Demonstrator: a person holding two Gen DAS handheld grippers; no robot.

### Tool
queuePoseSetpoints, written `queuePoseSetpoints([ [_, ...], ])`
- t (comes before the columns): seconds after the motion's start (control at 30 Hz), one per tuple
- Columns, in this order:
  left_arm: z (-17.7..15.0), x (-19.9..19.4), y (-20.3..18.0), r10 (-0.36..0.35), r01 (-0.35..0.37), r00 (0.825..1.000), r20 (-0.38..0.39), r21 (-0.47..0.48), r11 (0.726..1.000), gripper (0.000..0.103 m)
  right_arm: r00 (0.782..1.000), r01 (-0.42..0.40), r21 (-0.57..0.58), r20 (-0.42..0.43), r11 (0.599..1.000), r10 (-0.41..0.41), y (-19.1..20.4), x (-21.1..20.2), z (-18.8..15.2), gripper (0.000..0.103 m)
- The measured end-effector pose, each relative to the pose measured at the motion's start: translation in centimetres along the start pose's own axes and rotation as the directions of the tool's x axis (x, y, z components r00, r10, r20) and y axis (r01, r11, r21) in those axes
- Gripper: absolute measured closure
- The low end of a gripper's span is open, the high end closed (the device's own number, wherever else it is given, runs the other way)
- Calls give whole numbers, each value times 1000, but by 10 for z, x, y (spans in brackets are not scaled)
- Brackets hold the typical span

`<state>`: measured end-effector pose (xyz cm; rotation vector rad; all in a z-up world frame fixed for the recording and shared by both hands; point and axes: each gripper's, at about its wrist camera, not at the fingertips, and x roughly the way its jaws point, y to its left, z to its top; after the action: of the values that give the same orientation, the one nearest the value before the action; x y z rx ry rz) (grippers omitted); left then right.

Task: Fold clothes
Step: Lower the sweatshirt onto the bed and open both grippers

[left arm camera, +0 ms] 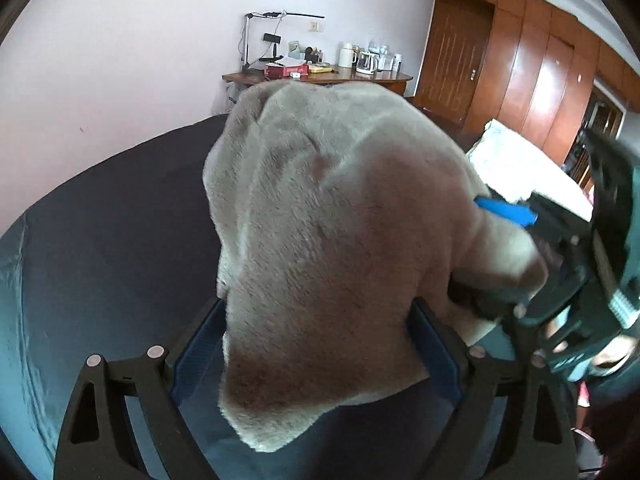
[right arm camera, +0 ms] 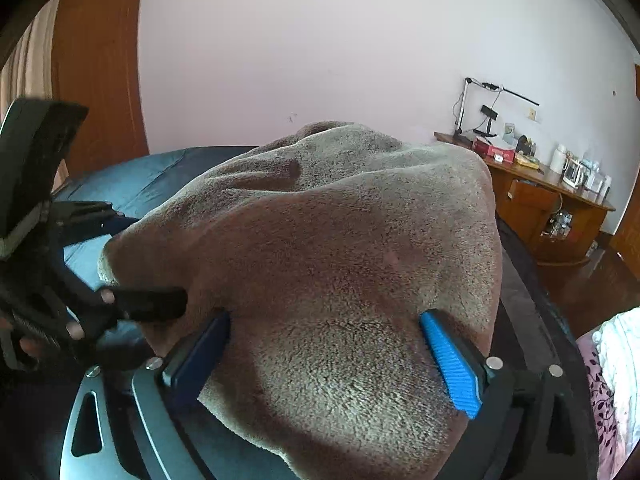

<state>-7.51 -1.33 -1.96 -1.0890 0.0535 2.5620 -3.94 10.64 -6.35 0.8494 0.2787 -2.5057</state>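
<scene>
A thick grey-brown fleece garment (left arm camera: 328, 208) lies bunched in a tall heap on the dark blue bed (left arm camera: 120, 220). My left gripper (left arm camera: 316, 308) stands wide, its blue pads flanking the near end of the heap, the fleece filling the gap. In the right wrist view the same garment (right arm camera: 340, 240) bulges between the pads of my right gripper (right arm camera: 326, 316), which also stands wide. The right gripper (left arm camera: 492, 256) reaches in from the right side of the heap. The left gripper (right arm camera: 148, 258) straddles the garment's left edge. The bed under the heap is hidden.
A wooden desk (left arm camera: 360, 76) with a lamp, boxes and kettles stands against the pale wall beyond the bed. A brown wardrobe (left arm camera: 520, 60) fills the right side. A white patterned quilt (left arm camera: 512, 152) lies at the bed's right. A wooden door (right arm camera: 100, 60) is at the left.
</scene>
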Motion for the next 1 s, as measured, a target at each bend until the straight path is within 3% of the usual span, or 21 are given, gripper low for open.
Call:
queuePoseSetpoints([
  [0.1,20,-11,8,-50,50,998,33,-23,998,10,1000,-5,11,14,1000,5,0,0,-1,1],
  [0.23,58,-18,18,-169,175,983,75,-83,981,10,1000,-6,11,22,1000,6,0,-1,-2,1],
  [0.37,92,2,17,-42,46,997,64,-75,996,10,1000,-17,19,26,1000,17,-3,-2,-2,1],
  [0.47,112,26,18,67,-64,997,30,-69,996,10,999,-23,22,28,999,22,-4,-3,-1,1],
  [0.67,118,92,39,123,-136,986,-115,-115,984,10,999,-29,27,32,999,28,-5,-4,-2,1],
  [0.77,115,114,56,104,-132,981,-163,-170,977,10,999,-33,27,34,999,32,-5,-4,-2,1],
  [1.0,111,123,54,176,-194,973,-150,-115,974,9,999,-22,13,30,1000,22,-2,-2,0,1],
])
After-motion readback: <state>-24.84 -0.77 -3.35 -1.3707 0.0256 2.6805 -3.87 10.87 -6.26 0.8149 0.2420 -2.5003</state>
